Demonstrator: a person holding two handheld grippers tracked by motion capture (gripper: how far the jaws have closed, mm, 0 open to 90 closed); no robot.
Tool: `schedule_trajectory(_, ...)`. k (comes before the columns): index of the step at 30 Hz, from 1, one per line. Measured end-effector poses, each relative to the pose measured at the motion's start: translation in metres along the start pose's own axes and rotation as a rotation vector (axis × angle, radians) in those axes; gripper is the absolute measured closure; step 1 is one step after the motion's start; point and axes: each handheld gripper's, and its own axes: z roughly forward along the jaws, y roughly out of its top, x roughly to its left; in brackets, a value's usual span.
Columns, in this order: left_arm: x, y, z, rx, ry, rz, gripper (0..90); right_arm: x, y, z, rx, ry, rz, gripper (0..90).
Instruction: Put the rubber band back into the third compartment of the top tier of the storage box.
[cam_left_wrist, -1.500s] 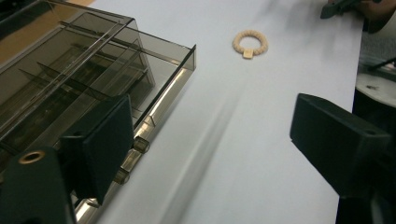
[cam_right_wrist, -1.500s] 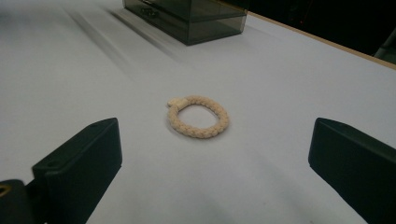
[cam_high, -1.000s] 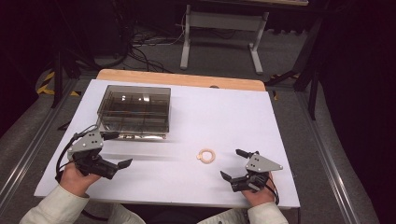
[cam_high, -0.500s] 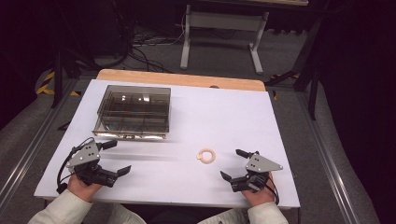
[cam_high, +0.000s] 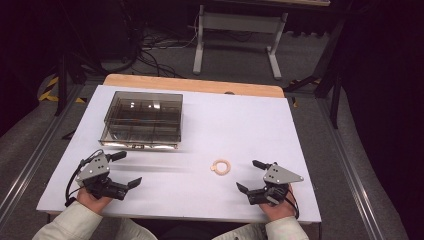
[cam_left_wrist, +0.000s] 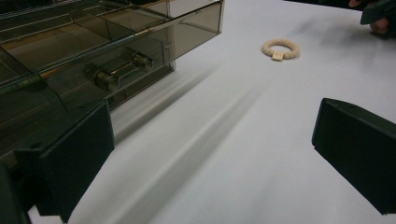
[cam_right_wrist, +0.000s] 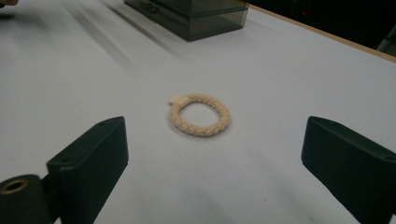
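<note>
Two grippers low over the table and nothing's picked up yet: my right gripper (cam_high: 249, 176) has jaws spread, narrowing slightly, nothing between them; the braided ring (cam_high: 220, 167) lies just ahead; left gripper (cam_high: 126, 169) gapes near the closed smoky drawer box (cam_high: 142, 119)

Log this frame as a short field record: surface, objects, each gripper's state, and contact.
surface: white table
container: smoked clear drawer box, far left, metal handle facing the person
item: cream braided ring, flat, apart from box
left gripper: open, empty, near box front
right gripper: open, jaws just closing slightly, ring ahead, untouched
contact: none
</note>
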Motion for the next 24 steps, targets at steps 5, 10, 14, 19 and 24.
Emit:
schedule_trajectory(5, 0.000, 0.000, 0.000, 0.001, 0.004, 0.001, 0.1, 0.001, 0.007, 0.000, 0.016, -0.011, 0.004, 14.2)
schedule_trajectory(10, -0.001, 0.000, -0.001, 0.000, 0.011, 0.005, 0.2, -0.002, 0.015, 0.003, 0.076, -0.027, 0.017, 22.9)
schedule_trajectory(14, -0.002, 0.000, -0.001, 0.002, 0.014, 0.009, 0.2, -0.002, 0.026, 0.005, 0.126, -0.026, 0.026, 29.7)
schedule_trajectory(19, -0.001, 0.000, -0.002, 0.001, 0.021, 0.010, 0.2, -0.003, 0.039, 0.015, 0.186, 0.007, 0.035, 35.9)
schedule_trajectory(24, -0.001, 0.000, -0.002, 0.001, 0.015, 0.009, 0.2, -0.002, 0.048, 0.027, 0.233, 0.054, 0.015, 40.5)
